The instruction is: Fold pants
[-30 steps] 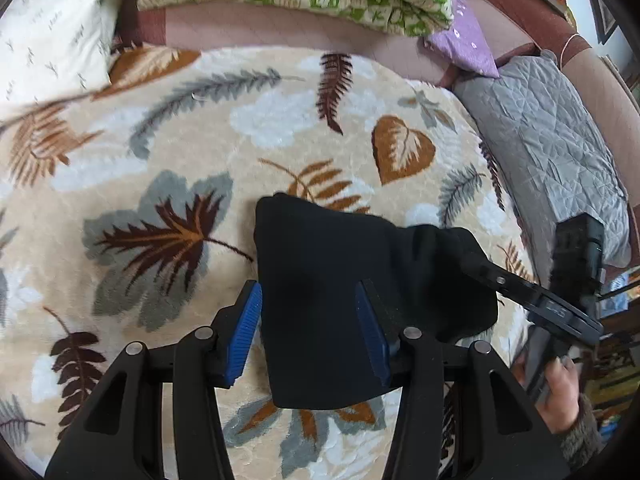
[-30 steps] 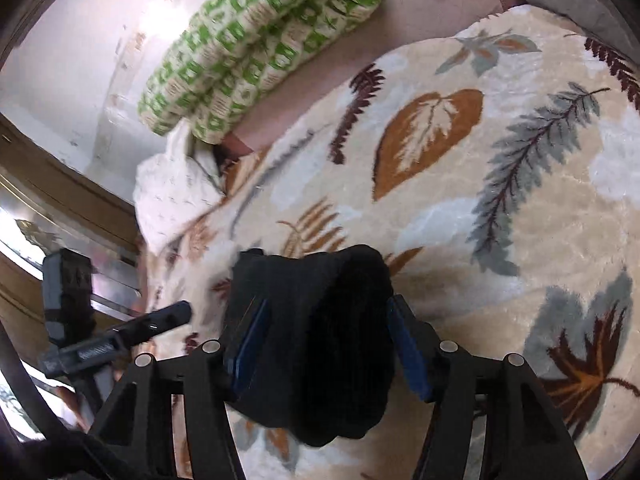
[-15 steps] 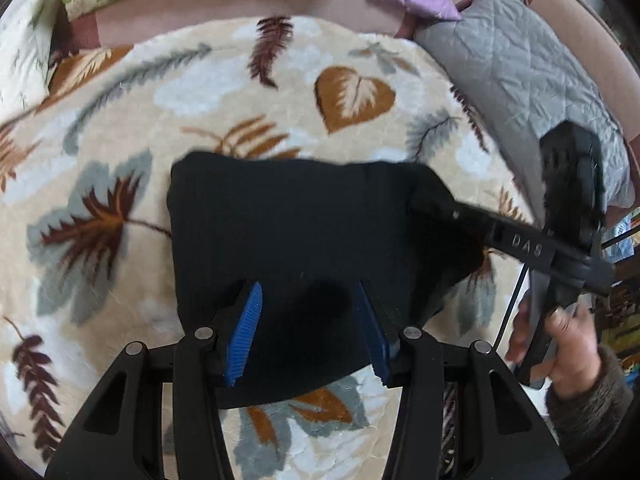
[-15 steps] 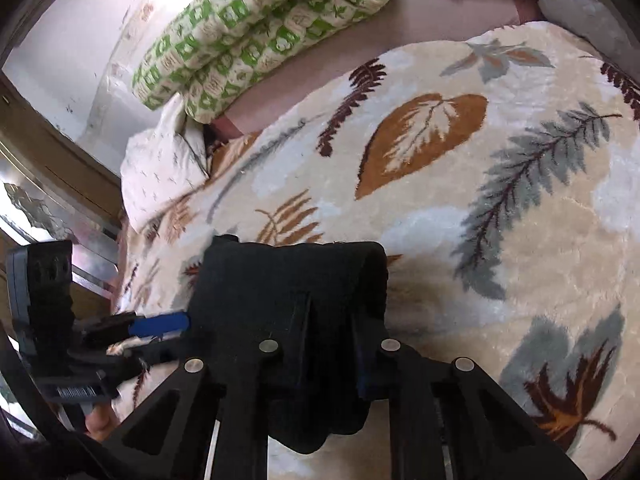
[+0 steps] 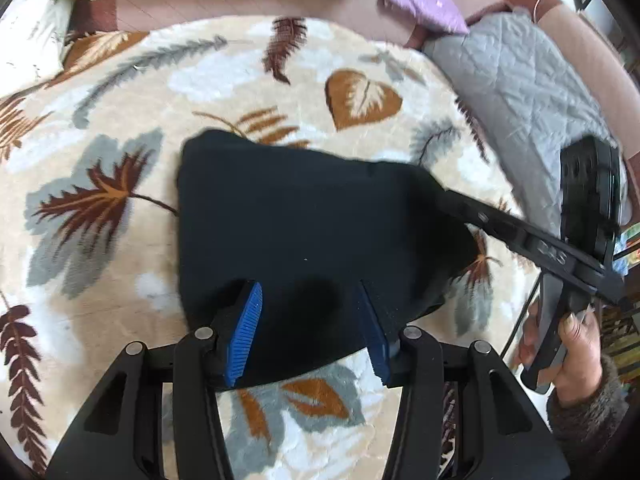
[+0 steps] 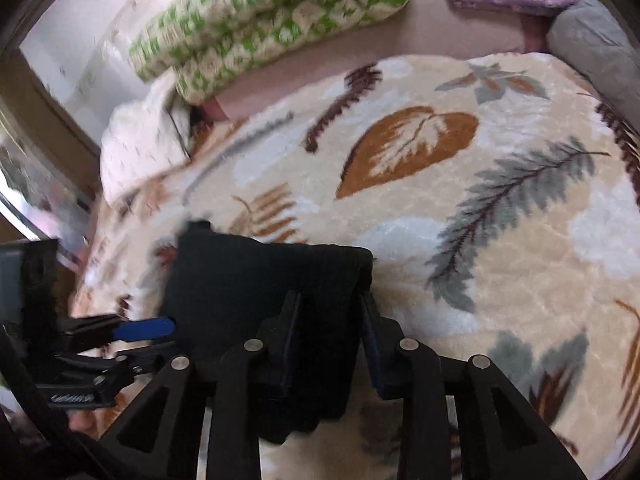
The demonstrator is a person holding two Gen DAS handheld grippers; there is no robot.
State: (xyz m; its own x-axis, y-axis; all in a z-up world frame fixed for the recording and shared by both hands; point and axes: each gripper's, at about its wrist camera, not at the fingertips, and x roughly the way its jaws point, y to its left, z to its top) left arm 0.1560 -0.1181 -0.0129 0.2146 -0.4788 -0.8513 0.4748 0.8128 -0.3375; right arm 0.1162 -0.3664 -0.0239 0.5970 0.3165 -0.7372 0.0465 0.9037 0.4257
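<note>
- Pants point(image 5: 304, 240), folded black, lie on the leaf-print blanket point(image 5: 120, 280) just ahead of my left gripper point(image 5: 312, 328), fingers spread wide, holding nothing.
- Right gripper point(image 6: 330, 340) has its fingers partly closed either side of the pants' near corner; I cannot tell whether they pinch it.

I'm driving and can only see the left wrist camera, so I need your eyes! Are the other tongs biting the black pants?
Observer: Yes. In the right wrist view, the right tongs are closed around a thick folded edge of the black pants. Cloth fills the gap.
Operator: What do my tongs look like from over there?
Observer: The left tongs show sideways, jaws apart, right at the pants' edge.
Operator: And the green thing up top?
Observer: It's a green quilt, doubled over into two thick layers.
</note>
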